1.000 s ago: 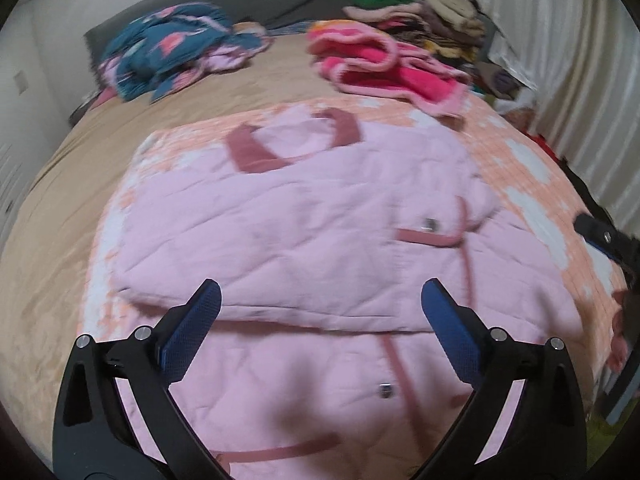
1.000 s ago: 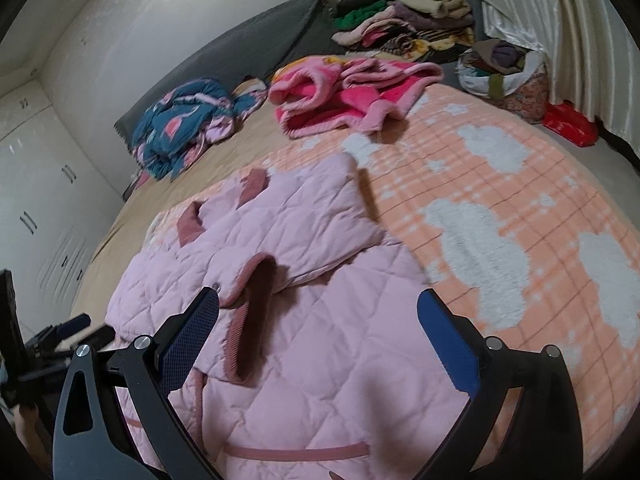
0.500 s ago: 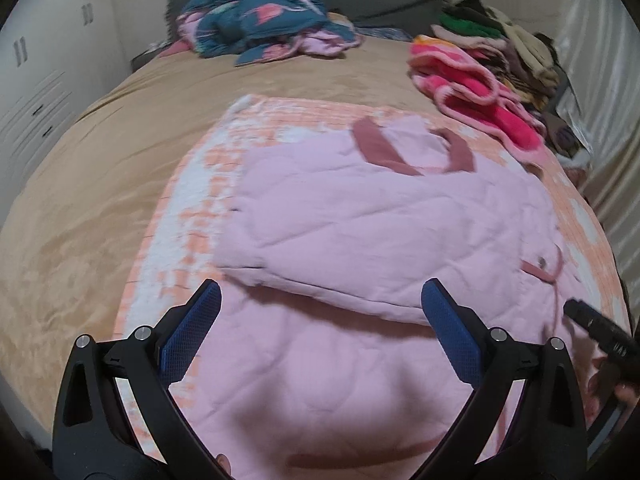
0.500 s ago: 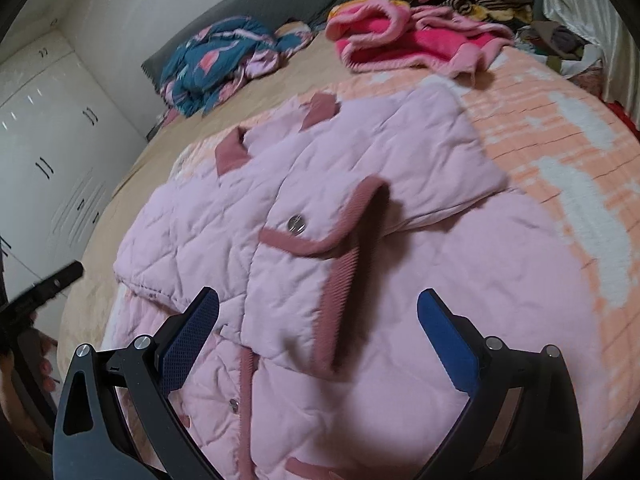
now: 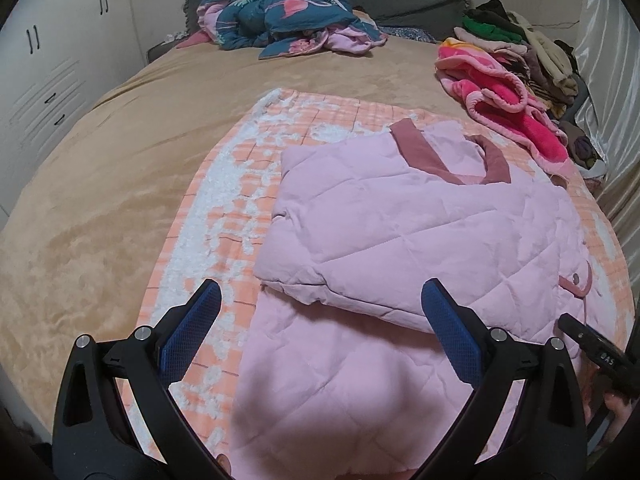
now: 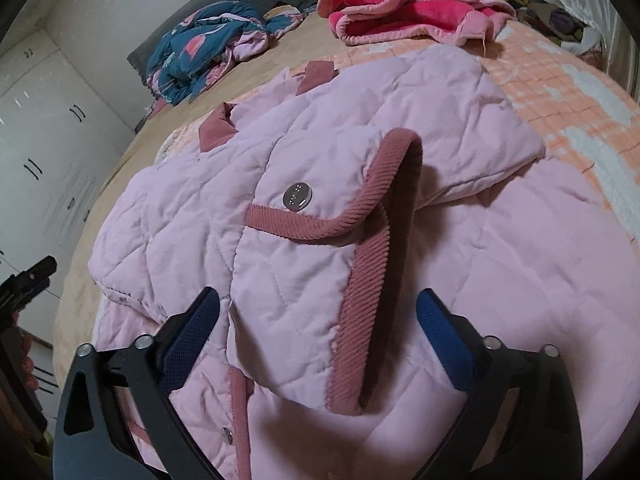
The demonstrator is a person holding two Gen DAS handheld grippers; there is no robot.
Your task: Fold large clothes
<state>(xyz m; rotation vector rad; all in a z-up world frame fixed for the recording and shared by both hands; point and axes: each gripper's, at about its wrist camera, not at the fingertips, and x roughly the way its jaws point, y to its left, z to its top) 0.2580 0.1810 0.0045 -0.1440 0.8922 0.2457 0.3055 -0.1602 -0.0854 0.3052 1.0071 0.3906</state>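
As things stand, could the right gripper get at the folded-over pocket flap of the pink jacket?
Probably yes: the right gripper is open, its jaws straddling the pocket flap on the pink jacket, and nothing lies between.

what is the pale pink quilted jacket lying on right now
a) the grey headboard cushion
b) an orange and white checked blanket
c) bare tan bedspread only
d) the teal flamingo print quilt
b: the pale pink quilted jacket lies spread on the orange and white checked blanket, whose edge shows around it, with the tan bedspread beyond; both grippers, left and right, are open and hold nothing.
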